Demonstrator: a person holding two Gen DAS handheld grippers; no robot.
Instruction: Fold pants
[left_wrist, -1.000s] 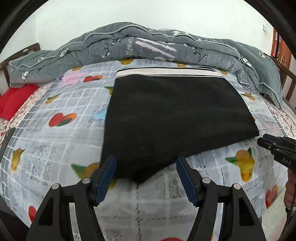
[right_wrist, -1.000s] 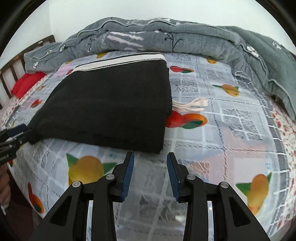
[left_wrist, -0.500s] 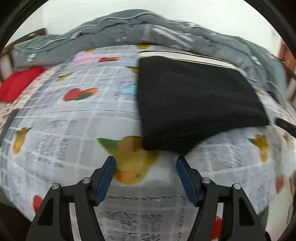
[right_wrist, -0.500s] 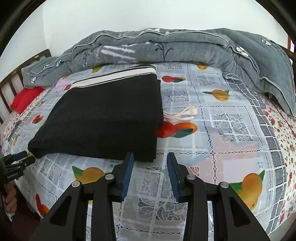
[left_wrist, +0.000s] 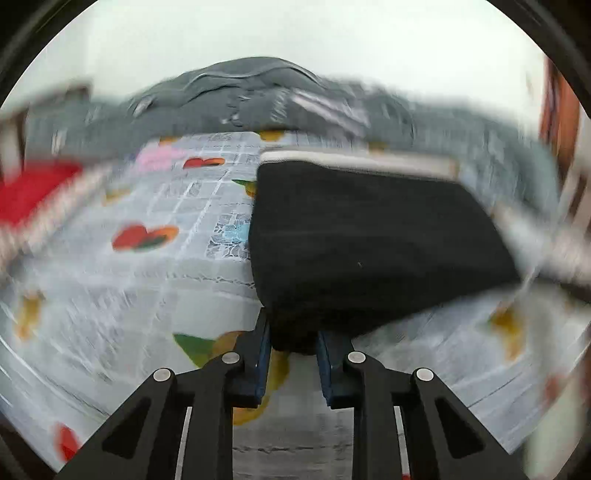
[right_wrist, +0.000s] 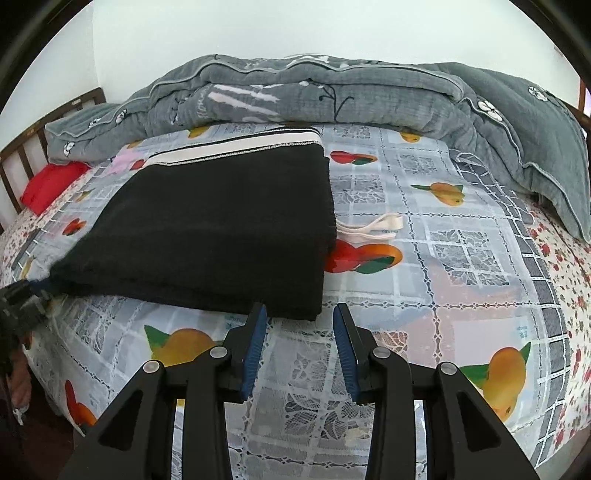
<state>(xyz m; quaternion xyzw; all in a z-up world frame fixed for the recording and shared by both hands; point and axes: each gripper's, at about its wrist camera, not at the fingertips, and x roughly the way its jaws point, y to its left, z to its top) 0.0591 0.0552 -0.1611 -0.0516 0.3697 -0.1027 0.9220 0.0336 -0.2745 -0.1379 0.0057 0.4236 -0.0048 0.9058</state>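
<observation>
The black pants (right_wrist: 221, 221) lie folded flat on the fruit-print bedsheet (right_wrist: 461, 280), white waistband at the far end. In the blurred left wrist view my left gripper (left_wrist: 293, 339) is shut on the near left corner of the pants (left_wrist: 351, 240). It also shows at the left edge of the right wrist view (right_wrist: 22, 295), at that same corner. My right gripper (right_wrist: 299, 332) is open just short of the pants' near right corner, touching nothing. A white drawstring (right_wrist: 373, 227) sticks out at the pants' right side.
A rumpled grey quilt (right_wrist: 332, 92) lies across the back of the bed and down its right side. A red pillow (right_wrist: 51, 181) and a wooden headboard (right_wrist: 22, 155) are at the far left. The bed edge runs below both grippers.
My left gripper swung back to the pants and closed on their near left corner. My right gripper drew back a little and opened slightly wider.
</observation>
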